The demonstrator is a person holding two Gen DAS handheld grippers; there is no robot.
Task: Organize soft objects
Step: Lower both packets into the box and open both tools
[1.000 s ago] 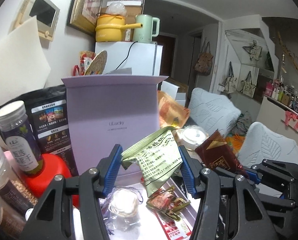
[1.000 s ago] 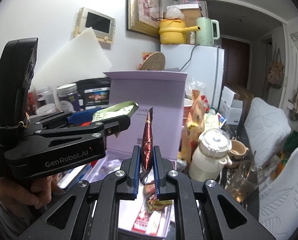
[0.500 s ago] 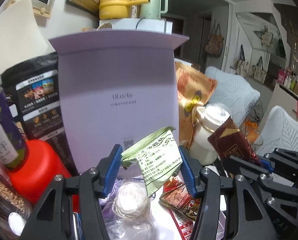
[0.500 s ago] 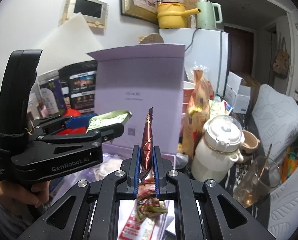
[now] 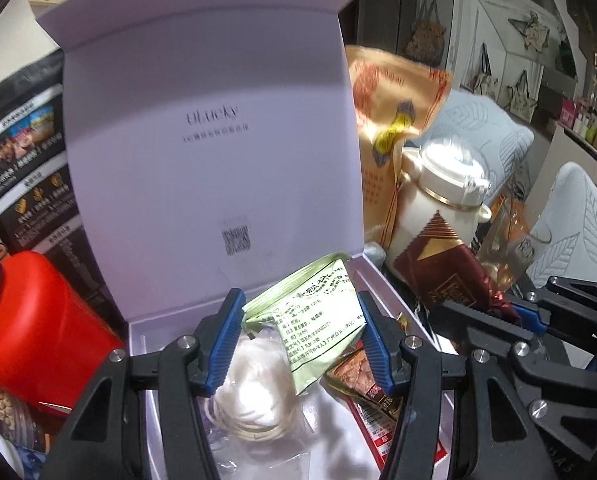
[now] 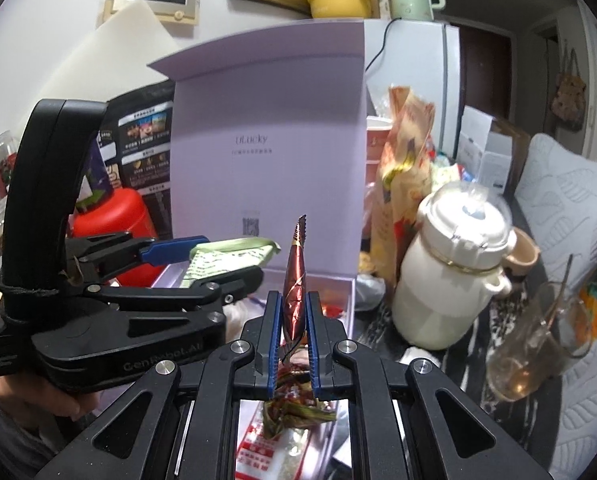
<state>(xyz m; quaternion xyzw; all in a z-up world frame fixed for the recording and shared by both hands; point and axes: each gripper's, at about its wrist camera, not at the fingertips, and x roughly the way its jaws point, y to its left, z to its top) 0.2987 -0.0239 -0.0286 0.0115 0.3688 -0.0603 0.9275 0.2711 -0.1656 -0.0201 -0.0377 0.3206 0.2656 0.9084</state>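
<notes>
Left wrist view: my left gripper (image 5: 300,338) is clamped on a green sachet (image 5: 318,316), blue pads pressing its two side edges, printed label facing the camera. The sachet hangs over the open lilac box (image 5: 202,148), whose lid stands upright behind with "uLucky" printed on it. Down in the box tray lie a clear-wrapped white bundle (image 5: 254,396) and a red-brown snack pack (image 5: 362,380), partly hidden by the gripper fingers. To the right my right gripper (image 5: 514,312) comes in side-on, pinching a dark red packet (image 5: 438,268) by its lower end. A red canister (image 5: 38,328) sits left of the box, a black food bag (image 5: 26,160) behind it. Right of the box stand an orange bag (image 5: 390,120) and a white lidded pot (image 5: 438,204).

Right wrist view: my right gripper (image 6: 292,344) is closed tight on the dark red packet (image 6: 294,280), seen edge-on, standing upright between the pads with its serrated tip on top. It sits in front of the lilac box (image 6: 266,120), above the tray's near end. My left gripper (image 6: 202,264) is at left, held by my hand (image 6: 38,396), with the green sachet (image 6: 230,258) between its fingers, over the tray. A crumpled wrapper (image 6: 294,408) lies below my fingers. The white lidded pot (image 6: 454,264) and a glass mug (image 6: 538,336) stand on the counter (image 6: 382,320) to the right.
</notes>
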